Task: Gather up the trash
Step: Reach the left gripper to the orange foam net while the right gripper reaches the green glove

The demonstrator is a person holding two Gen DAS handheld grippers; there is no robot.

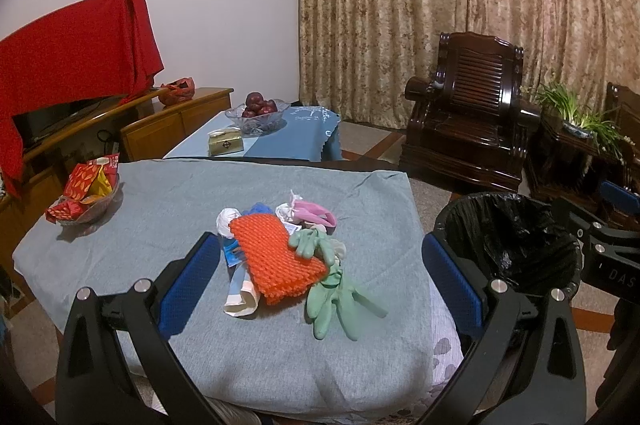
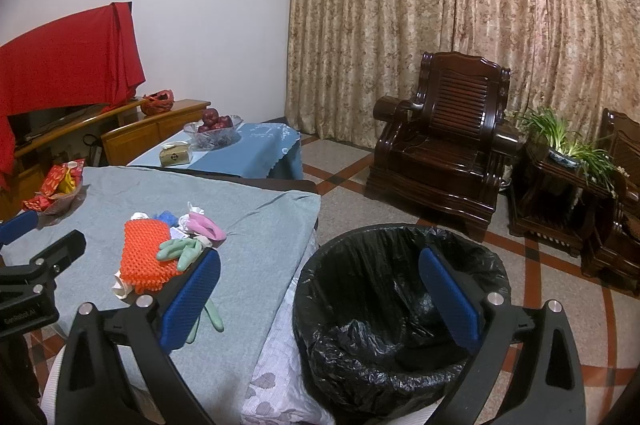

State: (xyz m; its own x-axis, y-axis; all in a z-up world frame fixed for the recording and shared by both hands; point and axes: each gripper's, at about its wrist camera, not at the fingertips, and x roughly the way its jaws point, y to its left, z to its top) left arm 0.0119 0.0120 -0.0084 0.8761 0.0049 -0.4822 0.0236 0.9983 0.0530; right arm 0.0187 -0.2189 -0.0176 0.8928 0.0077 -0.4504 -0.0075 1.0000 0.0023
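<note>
A pile of trash lies on the grey-covered table [image 1: 120, 265]: an orange foam net [image 1: 276, 261], green rubber gloves [image 1: 336, 289], a pink glove [image 1: 316, 215], white crumpled paper [image 1: 226, 219] and a blue-and-white wrapper [image 1: 236, 289]. My left gripper [image 1: 320, 273] is open and empty, its jaws standing either side of the pile, above it. My right gripper [image 2: 320, 285] is open and empty above the black-lined trash bin [image 2: 400, 305], right of the table. The pile also shows in the right wrist view, with the orange net [image 2: 148, 257] at left.
A glass bowl of red snack packets [image 1: 86, 201] stands at the table's far left. Behind is a blue-covered coffee table [image 1: 280, 141] with an apple bowl [image 1: 258, 111] and tissue box [image 1: 226, 143]. A dark wooden armchair [image 2: 440, 145] and plant stand [image 2: 568, 161] stand at right.
</note>
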